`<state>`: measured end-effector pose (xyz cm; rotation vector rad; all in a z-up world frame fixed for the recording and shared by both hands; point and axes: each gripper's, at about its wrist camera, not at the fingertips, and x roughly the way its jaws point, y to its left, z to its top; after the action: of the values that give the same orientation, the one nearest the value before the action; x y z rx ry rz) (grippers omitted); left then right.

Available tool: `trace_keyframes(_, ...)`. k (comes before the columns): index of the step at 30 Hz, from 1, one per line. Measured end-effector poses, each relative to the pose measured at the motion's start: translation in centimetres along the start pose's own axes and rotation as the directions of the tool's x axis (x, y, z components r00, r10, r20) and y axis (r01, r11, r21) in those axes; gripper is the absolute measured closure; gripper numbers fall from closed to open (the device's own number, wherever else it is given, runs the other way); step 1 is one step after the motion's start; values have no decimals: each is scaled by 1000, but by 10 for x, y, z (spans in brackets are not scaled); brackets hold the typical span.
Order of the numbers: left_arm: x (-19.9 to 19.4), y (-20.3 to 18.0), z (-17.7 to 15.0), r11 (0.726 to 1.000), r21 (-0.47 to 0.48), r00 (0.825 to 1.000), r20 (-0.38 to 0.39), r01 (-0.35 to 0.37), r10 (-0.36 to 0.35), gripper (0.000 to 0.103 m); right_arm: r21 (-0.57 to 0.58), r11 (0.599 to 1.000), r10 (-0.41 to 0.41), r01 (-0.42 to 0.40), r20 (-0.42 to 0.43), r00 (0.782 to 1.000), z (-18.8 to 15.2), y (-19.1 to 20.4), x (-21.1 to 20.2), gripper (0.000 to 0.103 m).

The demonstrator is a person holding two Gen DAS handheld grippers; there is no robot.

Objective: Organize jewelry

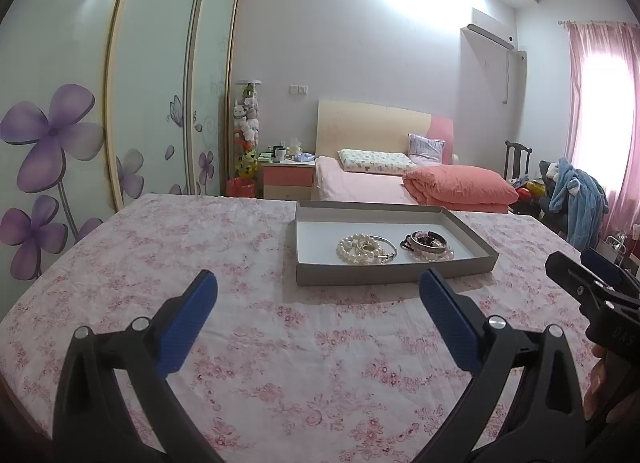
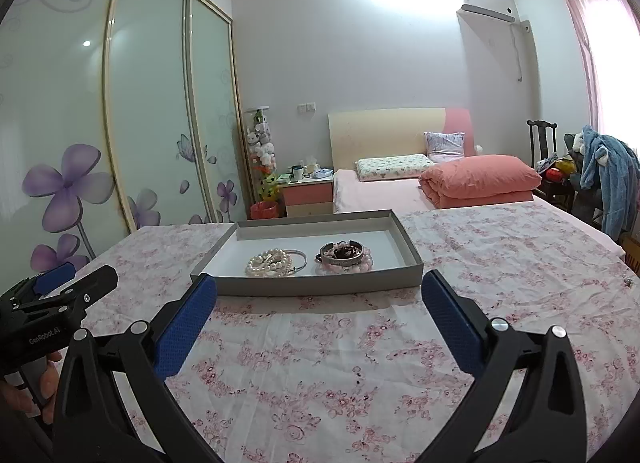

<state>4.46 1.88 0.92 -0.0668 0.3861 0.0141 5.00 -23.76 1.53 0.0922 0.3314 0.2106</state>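
Note:
A shallow grey tray [image 1: 394, 274] [image 2: 308, 286] sits on the flowered cloth ahead of both grippers. Inside lie two heaps: white pearl strands with thin silver bangles [image 1: 366, 249] [image 2: 274, 261], and to their right a metal bangle with dark and pink bead bracelets [image 1: 428, 245] [image 2: 346, 255]. My left gripper [image 1: 318, 283] stands open, short of the tray's near wall, nothing between its blue pads. My right gripper [image 2: 319, 287] is open too, its tips level with the tray's front edge. In each view the other gripper shows at the side: the right one [image 1: 580, 263], the left one [image 2: 76, 275].
The flowered tablecloth [image 1: 240, 323] [image 2: 360, 363] covers the table. A small dark object [image 2: 629, 283] lies on the cloth at far right. Behind are a bed with a folded coral quilt [image 2: 480, 179], a nightstand [image 2: 308, 193], a wardrobe with purple flowers [image 1: 52, 143] and a chair with blue clothing [image 2: 604, 175].

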Motion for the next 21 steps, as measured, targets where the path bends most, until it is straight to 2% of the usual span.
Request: trace_keyframes(21, 2, -2, -2, 1000, 1, 1000, -5, 4, -4, 4, 3, 1000, 1, -1, -5, 1000, 0, 0, 0, 2)
